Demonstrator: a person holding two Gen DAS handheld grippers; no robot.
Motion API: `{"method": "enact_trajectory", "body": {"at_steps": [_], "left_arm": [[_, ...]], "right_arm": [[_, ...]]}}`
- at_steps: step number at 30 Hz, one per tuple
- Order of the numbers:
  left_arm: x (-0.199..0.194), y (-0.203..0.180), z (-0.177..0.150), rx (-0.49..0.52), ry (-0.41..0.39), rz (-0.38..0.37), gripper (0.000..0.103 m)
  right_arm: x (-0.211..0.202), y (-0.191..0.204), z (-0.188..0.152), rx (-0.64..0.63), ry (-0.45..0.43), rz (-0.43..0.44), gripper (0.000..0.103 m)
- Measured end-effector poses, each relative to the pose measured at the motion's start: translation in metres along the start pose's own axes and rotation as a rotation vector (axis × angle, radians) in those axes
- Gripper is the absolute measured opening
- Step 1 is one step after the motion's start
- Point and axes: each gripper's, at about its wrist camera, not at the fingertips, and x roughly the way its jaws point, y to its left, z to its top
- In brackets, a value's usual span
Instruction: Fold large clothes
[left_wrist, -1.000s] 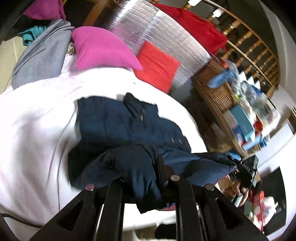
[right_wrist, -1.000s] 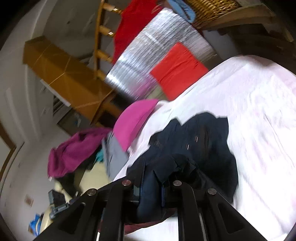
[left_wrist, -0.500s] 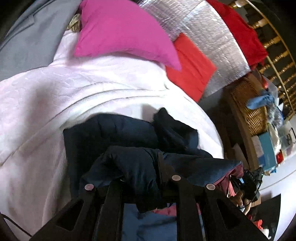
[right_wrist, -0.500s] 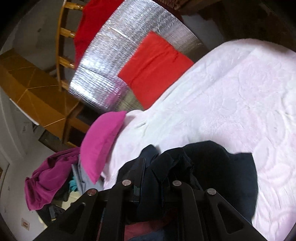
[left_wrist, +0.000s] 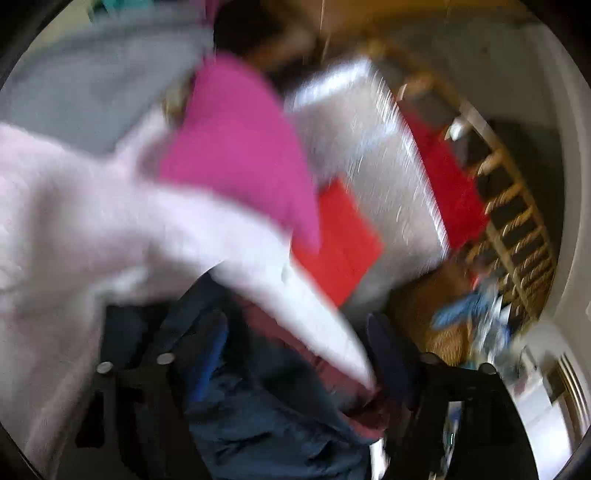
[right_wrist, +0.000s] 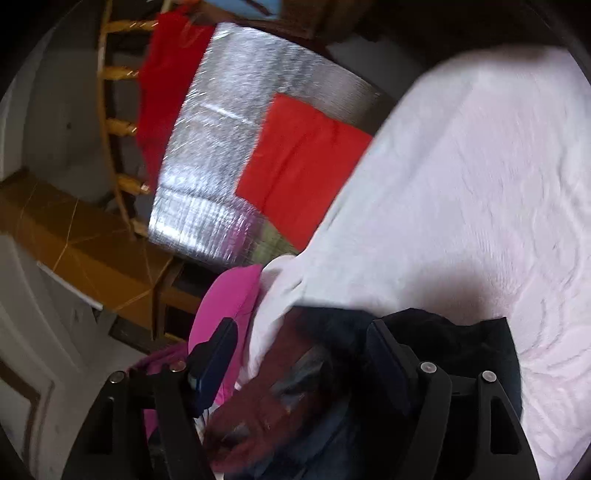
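**Two grippers spread wide over one navy garment on the bed**

One bed (right_wrist: 461, 192), largest item: white cover with a faint pink cast, raised swirl texture, soft creases. It fills the right half of the right wrist view and the left of the left wrist view, which is heavily motion-blurred.

One silver foil panel (right_wrist: 221, 155), crinkled and reflective, stands beyond the bed. One flat red rectangle (right_wrist: 299, 166), matte cloth, lies against it. One red cloth (right_wrist: 166, 74) hangs over a wooden railing (right_wrist: 114, 129) of turned spindles.

One magenta pillow (left_wrist: 240, 147), plump and smooth, sits at the bed's edge. One grey garment (left_wrist: 92, 85) lies beside it.

One navy garment (right_wrist: 461, 350), the task item: dark, thick, bunched, with a maroon lining (right_wrist: 273, 398) turned outward. It lies on the near part of the bed, directly under both grippers.

Left gripper (left_wrist: 295, 347): fingers (left_wrist: 212, 339) well apart and opening. Navy cloth and lining lie between them. Through the blur I see no pad pressing on the cloth.

Right gripper (right_wrist: 295, 350): fingers (right_wrist: 384, 354) well apart and opening. The garment's lining lies in the gap. The right finger sits against the bunched navy cloth; the left one stands clear, over the pillow.
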Motion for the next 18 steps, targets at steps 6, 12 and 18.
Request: {"method": "enact_trajectory", "body": {"at_steps": [6, 12, 18], "left_arm": [[-0.039, -0.036, -0.052, 0.148, 0.028, 0.167, 0.081], [-0.037, -0.034, -0.097, 0.251, 0.044, 0.456, 0.081], [-0.009, 0.005, -0.093, 0.239, 0.102, 0.685, 0.081]], "right_arm": [[-0.025, 0.043, -0.033, -0.183, 0.072, -0.048, 0.05], [-0.005, 0.079, -0.081, -0.305, 0.198, -0.073, 0.048], [0.07, 0.125, -0.128, -0.47, 0.384, -0.163, 0.044]]}}
